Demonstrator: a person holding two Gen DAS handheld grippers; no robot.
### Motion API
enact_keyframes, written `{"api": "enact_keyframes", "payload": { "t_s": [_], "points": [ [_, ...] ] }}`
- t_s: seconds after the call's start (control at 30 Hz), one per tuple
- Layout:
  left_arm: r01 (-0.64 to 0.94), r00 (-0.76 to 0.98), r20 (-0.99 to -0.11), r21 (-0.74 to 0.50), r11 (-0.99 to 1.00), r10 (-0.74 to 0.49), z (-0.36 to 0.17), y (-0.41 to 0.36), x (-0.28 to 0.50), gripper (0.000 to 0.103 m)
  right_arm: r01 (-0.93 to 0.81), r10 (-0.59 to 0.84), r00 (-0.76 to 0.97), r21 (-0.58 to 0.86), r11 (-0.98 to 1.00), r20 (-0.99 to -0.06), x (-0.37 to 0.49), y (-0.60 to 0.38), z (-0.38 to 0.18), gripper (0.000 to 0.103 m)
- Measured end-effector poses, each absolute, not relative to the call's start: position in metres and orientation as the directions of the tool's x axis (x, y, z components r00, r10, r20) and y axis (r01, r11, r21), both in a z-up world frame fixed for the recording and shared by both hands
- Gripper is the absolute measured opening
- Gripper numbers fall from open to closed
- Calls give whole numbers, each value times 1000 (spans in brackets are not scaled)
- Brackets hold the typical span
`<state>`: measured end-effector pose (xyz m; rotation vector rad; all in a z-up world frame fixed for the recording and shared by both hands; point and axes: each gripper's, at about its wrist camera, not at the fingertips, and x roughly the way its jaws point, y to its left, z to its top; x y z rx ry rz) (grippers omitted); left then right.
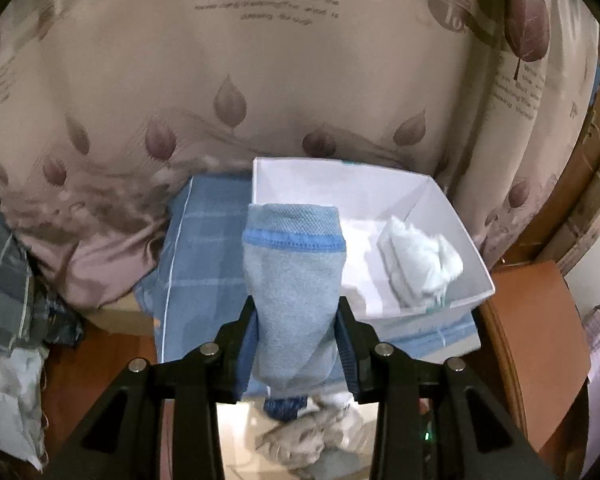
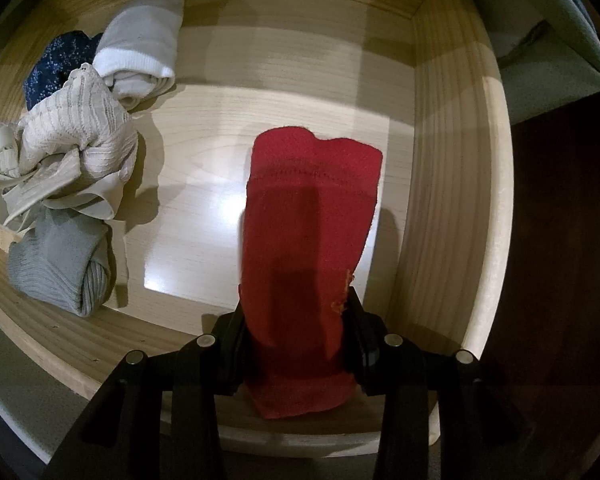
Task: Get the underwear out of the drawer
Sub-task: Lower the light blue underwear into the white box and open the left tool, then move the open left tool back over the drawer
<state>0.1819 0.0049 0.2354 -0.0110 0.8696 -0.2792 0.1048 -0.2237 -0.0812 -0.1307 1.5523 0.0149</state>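
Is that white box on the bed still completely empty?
No: the white box already holds one crumpled pale garment on its floor, seen from the left wrist camera.

A white box (image 1: 440,204) is sitting on a blue checked cloth (image 1: 204,248), with a crumpled white wad (image 1: 420,262) lying inside it. Behind them a beige curtain (image 1: 260,80) printed with leaves and lettering is hanging, and a bundle of grey checked fabric (image 1: 4,280) is lying at the left edge.
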Motion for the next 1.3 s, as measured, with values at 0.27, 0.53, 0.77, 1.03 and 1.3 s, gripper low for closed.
{"api": "enact_keyframes", "payload": {
  "t_s": [0.27, 0.53, 0.77, 1.03, 1.3],
  "points": [
    [251, 586, -785, -62, 966, -203, 222, -36, 232, 36, -92, -71, 23, -73, 993, -997, 106, -224, -81, 38],
    [252, 516, -845, -5, 968, -139, 183, -55, 257, 37, -97, -67, 25, -69, 993, -997, 111, -223, -83, 38],
    [239, 486, -869, 32, 970, -91, 163, -55, 263, 40, -101, -58, 29, -61, 993, -998, 113, -223, -87, 38],
    [237, 467, -879, 15, 971, -100, 153, -54, 264, 41, -99, -59, 29, -62, 993, -998, 113, -223, -87, 38],
    [261, 483, -864, -12, 965, -142, 167, -53, 253, 50, -99, -62, 30, -65, 993, -998, 114, -225, -85, 38]
  ]
}}
